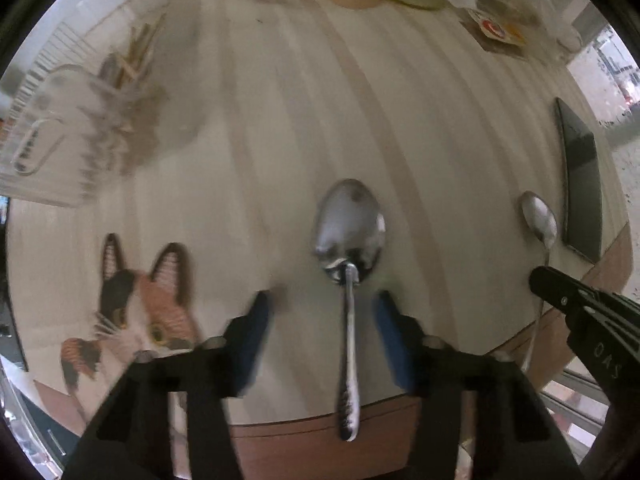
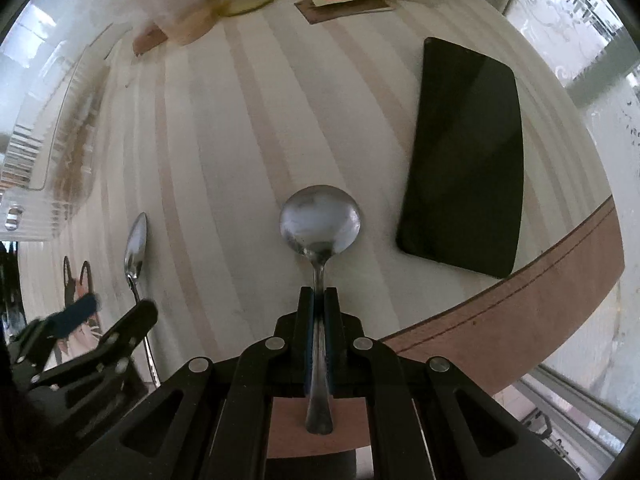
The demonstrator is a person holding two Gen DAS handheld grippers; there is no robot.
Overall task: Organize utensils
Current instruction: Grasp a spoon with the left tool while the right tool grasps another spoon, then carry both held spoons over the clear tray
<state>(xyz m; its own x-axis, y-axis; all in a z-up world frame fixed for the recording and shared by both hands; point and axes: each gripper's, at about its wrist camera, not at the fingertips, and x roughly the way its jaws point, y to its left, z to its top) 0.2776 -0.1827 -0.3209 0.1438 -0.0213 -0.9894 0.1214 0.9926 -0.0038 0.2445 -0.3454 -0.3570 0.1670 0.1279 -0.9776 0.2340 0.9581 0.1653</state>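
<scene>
Steel round spoon (image 2: 319,224) is being pinched by the right gripper (image 2: 319,300); the left gripper (image 1: 320,312) is being held spread around an oval spoon (image 1: 349,232). Either could get dropped if grip slackens. Phone (image 2: 464,152) is crowding 2 o'clock, table edge (image 2: 520,292) at 4; room's being left toward 11.

Shiny polished metal spoon (image 2: 319,226) at centre frame, glossy black glass phone (image 2: 464,152) right, smooth striped tablecloth (image 2: 224,140) beneath.
</scene>
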